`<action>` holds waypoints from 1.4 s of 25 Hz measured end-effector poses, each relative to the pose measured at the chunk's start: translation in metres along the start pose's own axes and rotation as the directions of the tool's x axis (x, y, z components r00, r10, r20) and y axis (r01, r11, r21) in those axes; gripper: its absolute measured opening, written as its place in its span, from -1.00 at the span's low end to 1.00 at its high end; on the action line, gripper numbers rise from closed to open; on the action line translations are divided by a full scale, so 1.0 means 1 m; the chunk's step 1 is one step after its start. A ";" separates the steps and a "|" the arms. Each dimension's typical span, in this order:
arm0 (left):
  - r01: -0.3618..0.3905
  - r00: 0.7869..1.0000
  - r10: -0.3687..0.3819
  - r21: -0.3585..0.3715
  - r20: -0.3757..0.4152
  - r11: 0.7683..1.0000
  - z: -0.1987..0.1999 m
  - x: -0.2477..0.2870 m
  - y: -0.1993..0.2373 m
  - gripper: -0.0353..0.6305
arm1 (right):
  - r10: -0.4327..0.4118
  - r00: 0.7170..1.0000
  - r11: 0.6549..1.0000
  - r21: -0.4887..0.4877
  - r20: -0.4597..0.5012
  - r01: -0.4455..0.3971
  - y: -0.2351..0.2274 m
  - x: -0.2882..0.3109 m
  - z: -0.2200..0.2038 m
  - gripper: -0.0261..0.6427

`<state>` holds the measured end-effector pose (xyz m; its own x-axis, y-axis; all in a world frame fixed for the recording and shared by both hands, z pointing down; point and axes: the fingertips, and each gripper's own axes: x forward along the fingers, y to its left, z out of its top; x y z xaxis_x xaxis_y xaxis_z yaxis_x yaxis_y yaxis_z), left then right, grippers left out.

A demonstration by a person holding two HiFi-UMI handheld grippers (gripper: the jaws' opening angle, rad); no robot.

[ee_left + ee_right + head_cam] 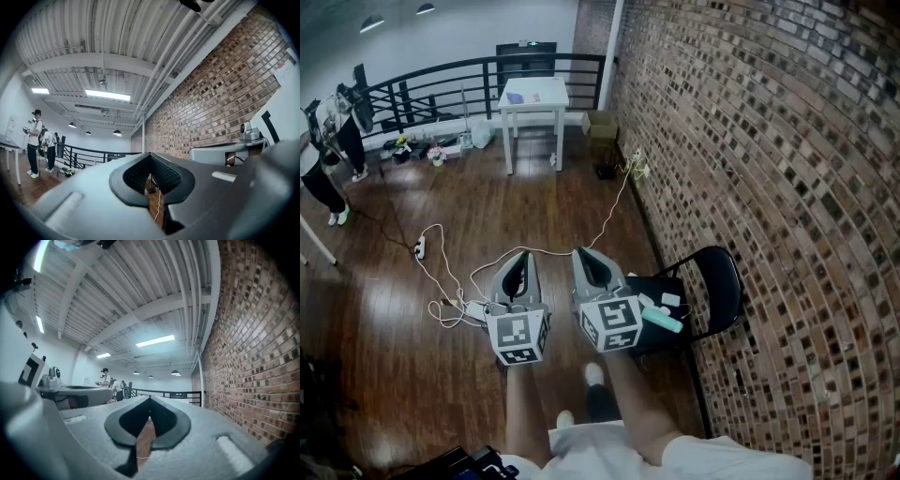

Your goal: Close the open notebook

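Both tongs are held level out in front of the person, side by side above the wooden floor (394, 309). The left gripper (150, 157) has its jaws shut together with nothing between them, and the right gripper (149, 400) is the same, shut and empty. No open notebook can be made out for certain. A pale flat thing (517, 97) lies near the left edge of the white table (548, 105) well ahead by the railing, and that may be it, but it is too small to tell. Small items also sit on the black chair (719, 281) beside the brick wall (750, 141). A notebook should be light, with soft loose pages and a thin cover that bends. The best hold is likely the free outer edge of the cover, midway along and away from the spine, after the jaws are parted.
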<state>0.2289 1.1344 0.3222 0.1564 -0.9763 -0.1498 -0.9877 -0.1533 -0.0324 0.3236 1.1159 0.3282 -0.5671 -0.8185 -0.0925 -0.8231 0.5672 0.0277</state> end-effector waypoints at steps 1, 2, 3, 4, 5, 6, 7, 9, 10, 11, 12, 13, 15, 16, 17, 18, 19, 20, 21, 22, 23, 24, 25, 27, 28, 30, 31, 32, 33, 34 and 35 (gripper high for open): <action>-0.001 1.000 0.001 -0.007 -0.003 1.000 -0.002 0.010 -0.004 -0.84 | 0.006 1.000 1.000 0.001 -0.006 -0.006 -0.009 0.006 -0.001 -0.95; -0.004 1.000 0.004 -0.014 -0.005 1.000 -0.003 0.021 -0.007 -0.84 | 0.012 1.000 1.000 0.000 -0.012 -0.012 -0.019 0.013 -0.003 -0.95; -0.008 1.000 0.008 -0.018 -0.005 1.000 -0.004 0.033 -0.010 -0.84 | 0.017 1.000 1.000 -0.001 -0.019 -0.017 -0.029 0.021 -0.005 -0.95; -0.014 1.000 0.014 -0.020 -0.003 1.000 -0.003 0.046 -0.012 -0.84 | 0.022 0.999 1.000 -0.004 -0.026 -0.022 -0.040 0.030 -0.006 -0.95; -0.021 1.000 0.021 -0.020 0.003 1.000 -0.002 0.061 -0.013 -0.84 | 0.025 0.999 1.000 -0.007 -0.029 -0.025 -0.052 0.039 -0.007 -0.95; -0.029 0.999 0.029 -0.019 0.014 0.999 0.001 0.077 -0.014 -0.84 | 0.028 0.999 1.000 -0.009 -0.027 -0.028 -0.064 0.050 -0.005 -0.95; -0.038 0.999 0.039 -0.016 0.031 0.999 0.006 0.093 -0.015 -0.84 | 0.033 0.999 0.999 -0.010 -0.018 -0.034 -0.077 0.060 -0.002 -0.95; -0.060 0.996 0.060 -0.001 0.069 0.998 0.016 0.124 -0.016 -0.84 | 0.049 0.999 0.999 -0.010 0.009 -0.049 -0.102 0.080 0.009 -0.95; -0.072 0.994 0.071 0.008 0.082 0.997 0.019 0.138 -0.017 -0.84 | 0.056 0.998 0.998 -0.010 0.022 -0.056 -0.114 0.089 0.014 -0.95; -0.082 0.993 0.080 0.014 0.089 0.997 0.020 0.151 -0.018 -0.84 | 0.062 0.998 0.998 -0.008 0.032 -0.061 -0.125 0.098 0.018 -0.95; -0.086 0.993 0.084 0.016 0.089 0.996 0.020 0.164 -0.020 -0.84 | 0.067 0.997 0.998 -0.004 0.038 -0.067 -0.135 0.106 0.020 -0.95; -0.085 0.993 0.084 0.017 0.084 0.996 0.018 0.176 -0.022 -0.84 | 0.072 0.997 0.997 0.001 0.041 -0.072 -0.145 0.114 0.020 -0.95; -0.083 0.994 0.082 0.017 0.068 0.996 0.013 0.197 -0.024 -0.84 | 0.083 0.996 0.996 0.016 0.037 -0.083 -0.161 0.131 0.017 -0.95; -0.087 0.994 0.086 0.016 0.060 0.996 0.010 0.206 -0.024 -0.84 | 0.087 0.996 0.996 0.023 0.033 -0.088 -0.168 0.139 0.014 -0.95; -0.095 0.994 0.094 0.013 0.052 0.995 0.007 0.214 -0.024 -0.84 | 0.092 0.995 0.995 0.028 0.028 -0.093 -0.174 0.146 0.011 -0.94; -0.104 0.994 0.104 0.008 0.045 0.994 0.003 0.220 -0.022 -0.84 | 0.099 0.995 0.995 0.031 0.023 -0.100 -0.178 0.152 0.007 -0.95; -0.114 0.993 0.114 0.004 0.037 0.993 -0.002 0.225 -0.020 -0.84 | 0.106 0.994 0.994 0.032 0.018 -0.107 -0.182 0.157 0.003 -0.94; -0.123 0.992 0.123 0.003 0.027 0.992 -0.008 0.229 -0.018 -0.84 | 0.111 0.994 0.993 0.031 0.015 -0.112 -0.185 0.162 -0.002 -0.95; -0.130 0.991 0.130 0.007 0.013 0.991 -0.015 0.233 -0.016 -0.84 | 0.114 0.993 0.993 0.032 0.013 -0.114 -0.188 0.167 -0.007 -0.94; -0.135 0.991 0.135 0.016 -0.006 0.991 -0.023 0.238 -0.014 -0.84 | 0.116 0.993 0.993 0.035 0.010 -0.116 -0.190 0.173 -0.012 -0.94; -0.139 0.990 0.139 0.023 -0.027 0.990 -0.029 0.244 -0.011 -0.84 | 0.122 0.993 0.992 0.041 0.004 -0.122 -0.192 0.179 -0.016 -0.94; -0.142 0.989 0.143 0.024 -0.045 0.990 -0.034 0.250 -0.009 -0.84 | 0.133 0.991 0.990 0.046 -0.003 -0.133 -0.194 0.186 -0.021 -0.95; -0.144 0.988 0.145 0.016 -0.056 0.989 -0.038 0.256 -0.008 -0.84 | 0.145 0.989 0.988 0.049 -0.008 -0.144 -0.195 0.193 -0.024 -0.95; -0.146 0.988 0.145 0.002 -0.057 0.989 -0.042 0.270 -0.004 -0.84 | 0.157 0.988 0.987 0.046 -0.006 -0.156 -0.199 0.208 -0.028 -0.95; -0.145 0.988 0.145 0.002 -0.052 0.989 -0.042 0.279 -0.001 -0.84 | 0.159 0.987 0.986 0.042 -0.004 -0.158 -0.201 0.216 -0.029 -0.95; -0.135 0.990 0.135 0.004 -0.045 0.991 -0.045 0.300 0.003 -0.84 | 0.159 0.987 0.987 0.032 -0.006 -0.159 -0.208 0.234 -0.033 -0.94; -0.127 0.991 0.127 -0.001 -0.042 0.992 -0.047 0.312 0.005 -0.84 | 0.153 0.988 0.988 0.024 -0.012 -0.153 -0.213 0.243 -0.037 -0.94; -0.115 0.993 0.115 -0.007 -0.037 0.993 -0.051 0.326 0.007 -0.84 | 0.143 0.990 0.990 0.015 -0.017 -0.143 -0.221 0.253 -0.040 -0.94; -0.100 0.995 0.099 -0.013 -0.029 0.995 -0.055 0.341 0.010 -0.84 | 0.132 0.991 0.991 0.011 -0.019 -0.132 -0.229 0.265 -0.042 -0.94; -0.086 0.996 0.086 -0.017 -0.020 0.996 -0.059 0.357 0.015 -0.84 | 0.127 0.992 0.992 0.019 -0.019 -0.126 -0.236 0.278 -0.044 -0.94; -0.079 0.997 0.079 -0.019 -0.011 0.997 -0.059 0.372 0.022 -0.84 | 0.129 0.992 0.991 0.050 -0.018 -0.128 -0.241 0.293 -0.046 -0.94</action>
<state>0.2650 0.7591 0.3244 0.0781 -0.9869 -0.1415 -0.9969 -0.0786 -0.0017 0.3546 0.7353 0.3398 -0.6686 -0.7403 -0.0704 -0.7416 0.6708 -0.0102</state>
